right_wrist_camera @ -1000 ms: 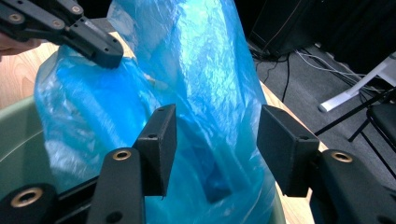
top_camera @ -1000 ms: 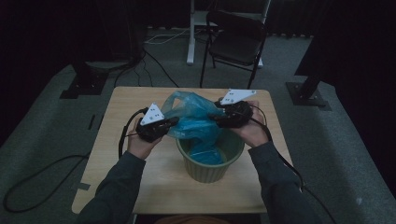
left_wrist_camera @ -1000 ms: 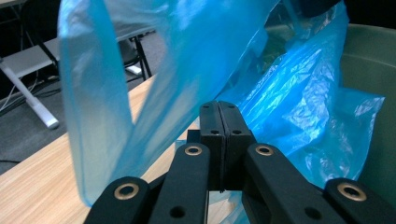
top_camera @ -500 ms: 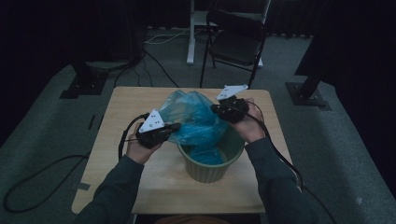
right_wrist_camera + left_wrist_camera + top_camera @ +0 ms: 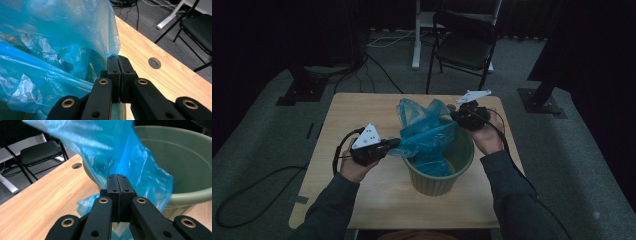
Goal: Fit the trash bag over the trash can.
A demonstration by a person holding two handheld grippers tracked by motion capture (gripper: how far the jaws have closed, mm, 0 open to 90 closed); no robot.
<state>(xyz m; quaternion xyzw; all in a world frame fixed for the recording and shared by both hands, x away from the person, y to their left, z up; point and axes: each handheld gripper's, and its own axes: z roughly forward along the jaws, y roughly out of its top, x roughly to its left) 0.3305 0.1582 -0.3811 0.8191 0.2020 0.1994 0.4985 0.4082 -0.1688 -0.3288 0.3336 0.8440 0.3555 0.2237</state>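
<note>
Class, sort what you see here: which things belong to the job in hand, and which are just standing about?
Part of the job:
blue plastic bag
green bin
left gripper, jaws shut on the bag's edge
right gripper, jaws shut on the bag's edge

Standing about:
folding chair
cables on the floor

We are holding our left gripper (image 5: 393,145) low with jaws pressed together, forearm angled inward, while our right gripper (image 5: 455,116), jaws just closing, is reaching farther forward
</note>
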